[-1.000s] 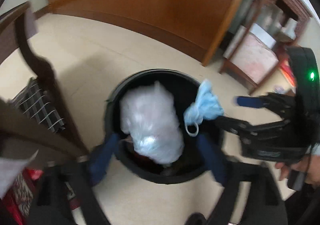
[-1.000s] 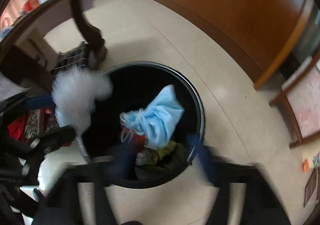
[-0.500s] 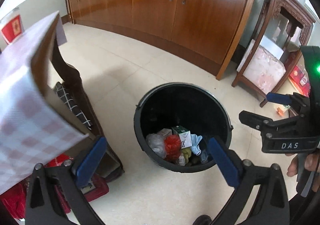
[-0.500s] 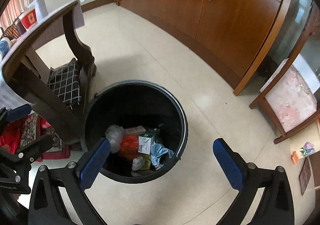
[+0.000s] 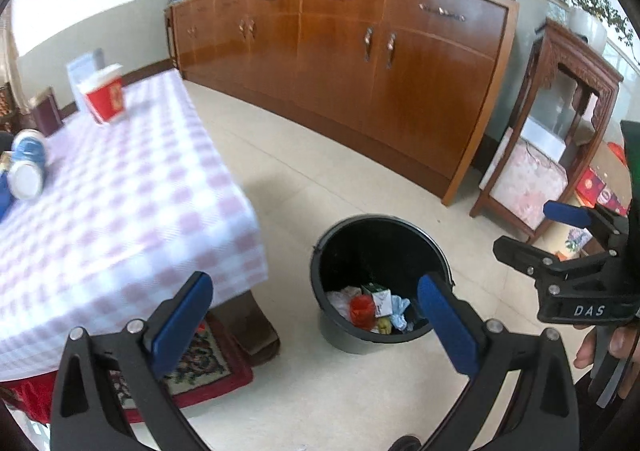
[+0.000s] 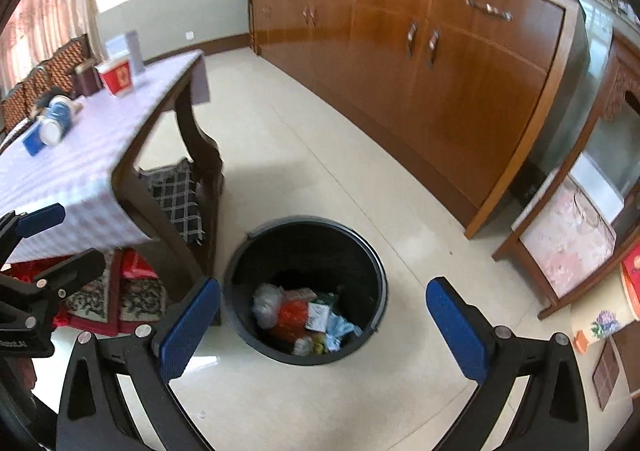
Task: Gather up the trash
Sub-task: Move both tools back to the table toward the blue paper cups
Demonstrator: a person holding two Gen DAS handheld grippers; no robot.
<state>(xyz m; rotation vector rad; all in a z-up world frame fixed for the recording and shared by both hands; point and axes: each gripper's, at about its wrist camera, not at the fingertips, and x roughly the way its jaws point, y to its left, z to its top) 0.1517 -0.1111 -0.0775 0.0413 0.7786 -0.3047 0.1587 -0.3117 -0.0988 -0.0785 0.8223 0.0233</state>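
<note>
Since a second ago both bundles have dropped from your grippers into the black bin (image 6: 306, 287), where the white bag, red wrapper, carton and blue mask (image 6: 340, 325) now lie; both tools have lifted clear. Left gripper (image 5: 316, 315) and right gripper (image 6: 322, 321) stand wide open, nothing between the jaws. Remaining trash looks to be on the checked table (image 5: 120, 203): red cup (image 5: 106, 97), tipped blue-and-white can (image 5: 26, 167); swing over high to clear the table edge and take one item per gripper.
</note>
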